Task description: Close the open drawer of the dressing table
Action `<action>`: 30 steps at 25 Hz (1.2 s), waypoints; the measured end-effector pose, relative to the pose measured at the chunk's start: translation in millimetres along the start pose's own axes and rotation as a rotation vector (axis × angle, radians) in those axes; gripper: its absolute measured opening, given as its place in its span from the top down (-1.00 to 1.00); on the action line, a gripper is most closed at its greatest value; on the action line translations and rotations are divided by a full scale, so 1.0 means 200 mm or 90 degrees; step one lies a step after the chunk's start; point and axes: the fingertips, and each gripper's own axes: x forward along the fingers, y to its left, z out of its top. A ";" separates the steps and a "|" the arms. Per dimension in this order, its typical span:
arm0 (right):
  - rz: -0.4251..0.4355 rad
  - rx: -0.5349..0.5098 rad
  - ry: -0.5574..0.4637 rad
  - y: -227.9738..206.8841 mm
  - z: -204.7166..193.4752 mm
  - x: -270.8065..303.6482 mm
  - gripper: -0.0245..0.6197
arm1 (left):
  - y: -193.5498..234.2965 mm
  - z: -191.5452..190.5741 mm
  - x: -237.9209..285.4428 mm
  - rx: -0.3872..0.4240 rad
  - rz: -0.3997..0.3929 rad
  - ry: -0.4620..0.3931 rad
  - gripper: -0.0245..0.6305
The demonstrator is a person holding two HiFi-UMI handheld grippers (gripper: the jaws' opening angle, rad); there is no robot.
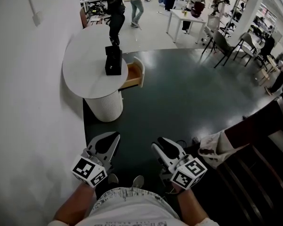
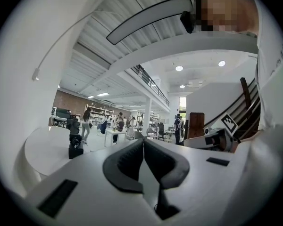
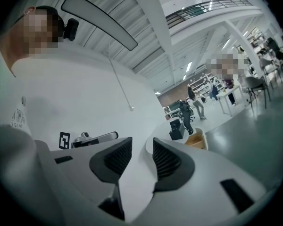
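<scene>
The white dressing table [image 1: 87, 67] stands against the wall, far ahead of both grippers. Its wooden drawer [image 1: 133, 74] is pulled out to the right, and a black box [image 1: 113, 60] sits on the round top. Low in the head view, my left gripper [image 1: 113, 136] is shut with nothing in it; its pads meet at the tips in the left gripper view [image 2: 143, 141]. My right gripper [image 1: 161, 142] is open and empty, with a clear gap between its pads [image 3: 142, 140]. The open drawer [image 3: 198, 139] shows beyond it, well apart.
A white wall [image 1: 23, 102] runs along the left. Dark floor [image 1: 188, 98] lies between me and the table. Dark wooden stairs [image 1: 259, 173] and a pale bundle [image 1: 216, 147] are at the right. Several people, a white table [image 1: 186, 18] and chairs [image 1: 224, 44] fill the back.
</scene>
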 end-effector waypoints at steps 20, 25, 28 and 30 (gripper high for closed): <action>-0.005 0.013 -0.018 -0.29 0.10 -0.06 0.47 | -0.05 -0.03 0.28 0.010 0.003 -0.006 0.85; -0.011 0.013 -0.021 -0.37 0.13 0.02 0.47 | 0.02 -0.05 0.38 0.007 -0.009 -0.010 0.85; -0.015 0.013 -0.019 -0.43 0.14 0.10 0.47 | 0.10 -0.06 0.44 0.007 -0.015 -0.009 0.85; -0.018 0.017 -0.018 -0.47 0.15 0.17 0.47 | 0.17 -0.07 0.48 0.001 -0.014 -0.004 0.85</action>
